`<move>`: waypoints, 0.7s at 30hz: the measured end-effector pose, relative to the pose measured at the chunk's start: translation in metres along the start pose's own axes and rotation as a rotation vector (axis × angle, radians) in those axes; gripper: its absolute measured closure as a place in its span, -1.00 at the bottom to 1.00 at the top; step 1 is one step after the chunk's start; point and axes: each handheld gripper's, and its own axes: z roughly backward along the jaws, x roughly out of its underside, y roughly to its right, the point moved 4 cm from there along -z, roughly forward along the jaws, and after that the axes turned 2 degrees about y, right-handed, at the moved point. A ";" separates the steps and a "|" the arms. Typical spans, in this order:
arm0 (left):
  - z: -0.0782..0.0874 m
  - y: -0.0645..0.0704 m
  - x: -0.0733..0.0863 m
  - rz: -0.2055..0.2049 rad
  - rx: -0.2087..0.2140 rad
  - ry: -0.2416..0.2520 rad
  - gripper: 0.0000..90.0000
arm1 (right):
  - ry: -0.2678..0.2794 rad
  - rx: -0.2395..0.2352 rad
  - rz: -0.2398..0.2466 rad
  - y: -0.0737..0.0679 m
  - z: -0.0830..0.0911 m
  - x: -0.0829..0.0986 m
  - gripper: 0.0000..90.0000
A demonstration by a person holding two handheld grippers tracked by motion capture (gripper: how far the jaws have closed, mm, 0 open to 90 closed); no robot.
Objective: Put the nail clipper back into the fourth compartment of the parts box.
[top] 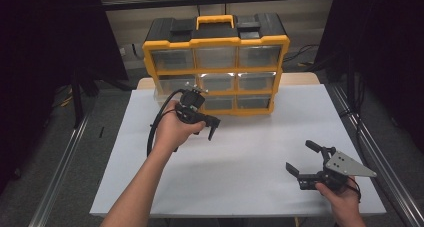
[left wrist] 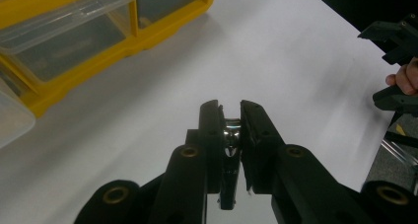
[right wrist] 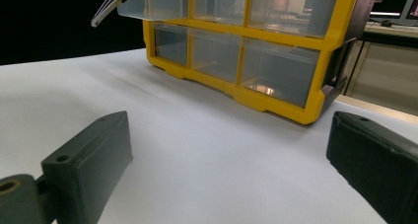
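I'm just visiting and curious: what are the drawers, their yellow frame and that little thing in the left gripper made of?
Drawers: clear plastic by the look, see-through with soft glare.
Frame: yellow plastic, probably moulded, smooth.
Thing in the left gripper: likely polished metal; it shines like a mirror.

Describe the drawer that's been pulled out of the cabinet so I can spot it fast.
Start at the yellow-and-black plastic drawer cabinet at the table's far edge, a three-by-three grid of clear drawers. Go to its middle row, far left, just behind the left gripper. That clear plastic drawer juts forward from the yellow frame, while its neighbours sit flush.
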 end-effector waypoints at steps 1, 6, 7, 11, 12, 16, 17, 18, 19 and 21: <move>0.001 0.000 -0.001 -0.001 -0.006 -0.003 0.79 | -0.001 0.000 0.000 0.000 0.000 0.000 -0.93; 0.006 -0.002 -0.007 -0.004 -0.006 -0.007 0.79 | 0.000 0.000 0.000 0.000 0.000 0.000 -0.93; 0.007 -0.003 -0.008 -0.013 -0.005 -0.017 0.79 | -0.001 -0.002 0.000 0.000 0.000 0.000 -0.93; 0.009 -0.003 -0.011 0.006 -0.007 -0.002 0.79 | 0.001 0.000 -0.003 0.000 0.000 0.000 -0.93; 0.010 -0.004 -0.012 -0.005 -0.009 -0.016 0.79 | 0.000 0.000 -0.002 0.000 0.000 0.000 -0.93; 0.013 -0.005 -0.015 0.008 -0.017 -0.002 0.79 | 0.003 -0.001 -0.002 0.000 0.000 0.000 -0.93; 0.014 -0.005 -0.016 0.004 -0.018 -0.007 0.79 | 0.002 -0.001 -0.002 0.000 0.000 0.000 -0.93; 0.014 -0.005 -0.016 0.009 -0.020 -0.006 0.79 | 0.003 0.000 -0.003 0.000 0.000 0.000 -0.93; 0.015 -0.006 -0.017 0.004 -0.019 -0.008 0.79 | 0.003 0.001 -0.004 0.000 0.000 0.000 -0.93; 0.016 -0.007 -0.018 0.003 -0.023 -0.011 0.79 | 0.005 -0.002 -0.005 0.000 0.000 0.000 -0.93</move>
